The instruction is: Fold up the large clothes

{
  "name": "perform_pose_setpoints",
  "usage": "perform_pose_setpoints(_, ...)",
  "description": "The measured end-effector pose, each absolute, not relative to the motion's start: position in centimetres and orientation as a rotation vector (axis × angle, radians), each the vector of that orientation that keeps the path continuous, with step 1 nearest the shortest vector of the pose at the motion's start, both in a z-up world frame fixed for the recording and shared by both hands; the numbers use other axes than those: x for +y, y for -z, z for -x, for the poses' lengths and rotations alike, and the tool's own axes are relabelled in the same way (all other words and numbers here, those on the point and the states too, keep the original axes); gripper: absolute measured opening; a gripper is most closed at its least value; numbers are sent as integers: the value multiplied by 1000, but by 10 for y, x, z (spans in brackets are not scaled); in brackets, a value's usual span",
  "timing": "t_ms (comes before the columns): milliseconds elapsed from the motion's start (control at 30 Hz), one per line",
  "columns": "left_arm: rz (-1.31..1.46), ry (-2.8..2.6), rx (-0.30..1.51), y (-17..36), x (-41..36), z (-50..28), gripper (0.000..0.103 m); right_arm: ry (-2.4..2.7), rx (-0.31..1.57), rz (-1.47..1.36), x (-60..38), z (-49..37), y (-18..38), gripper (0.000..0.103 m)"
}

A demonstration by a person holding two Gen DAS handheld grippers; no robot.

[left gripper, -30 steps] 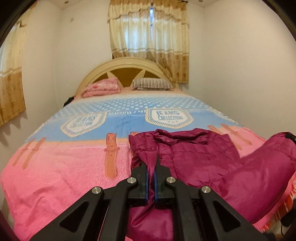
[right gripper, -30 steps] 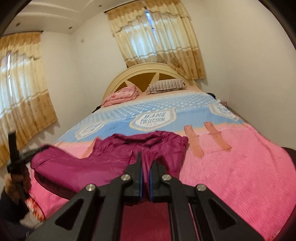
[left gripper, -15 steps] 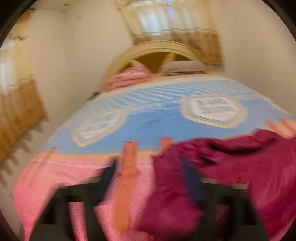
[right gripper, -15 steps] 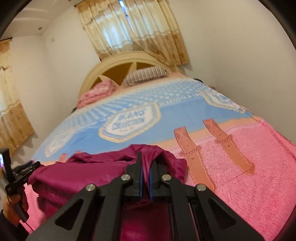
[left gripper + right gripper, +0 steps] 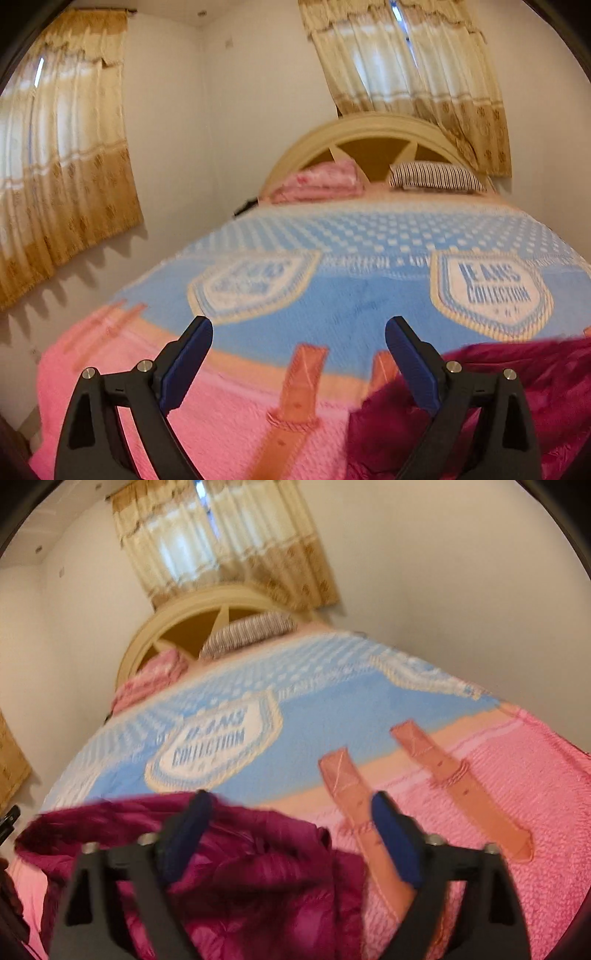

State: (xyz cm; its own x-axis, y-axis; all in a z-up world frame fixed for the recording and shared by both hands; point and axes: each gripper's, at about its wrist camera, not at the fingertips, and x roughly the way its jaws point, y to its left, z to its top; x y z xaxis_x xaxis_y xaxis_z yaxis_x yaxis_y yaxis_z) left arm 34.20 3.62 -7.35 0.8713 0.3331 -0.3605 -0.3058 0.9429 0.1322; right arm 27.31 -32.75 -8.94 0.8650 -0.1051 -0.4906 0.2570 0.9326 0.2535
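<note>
A shiny maroon garment (image 5: pixel 480 398) lies crumpled on the near, pink end of the bed. In the left wrist view it is at the lower right, behind the right finger. My left gripper (image 5: pixel 299 328) is open and empty above the pink bedspread, left of the garment. In the right wrist view the garment (image 5: pixel 240 878) fills the lower left. My right gripper (image 5: pixel 288 805) is open just above its right edge, holding nothing. Both views are somewhat blurred.
The bed has a pink and blue bedspread (image 5: pixel 351 295) with "Jeans Collection" badges. A pink pillow (image 5: pixel 317 181) and a striped pillow (image 5: pixel 436 177) lie at the cream headboard (image 5: pixel 369 136). Walls stand close on both sides, with curtains (image 5: pixel 62 155) at left.
Both grippers were shut on the maroon garment a second ago; both have opened and let it drop onto the bed. The left gripper has swung left, away from the garment.
</note>
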Motion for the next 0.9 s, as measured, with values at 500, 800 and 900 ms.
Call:
perform_pose_setpoints(500,-379,-262,493,157,-77,-372,97,114,653,64,-209,-322,129,68)
perform_pose_setpoints(800,-308,-272,655,200,-67,-408,99,137,723,4,-230,-333,165,68)
perform_pose_setpoints(900,-279,-264,681,205,-64,-412,101,134,735,-11,-232,-335,168,68)
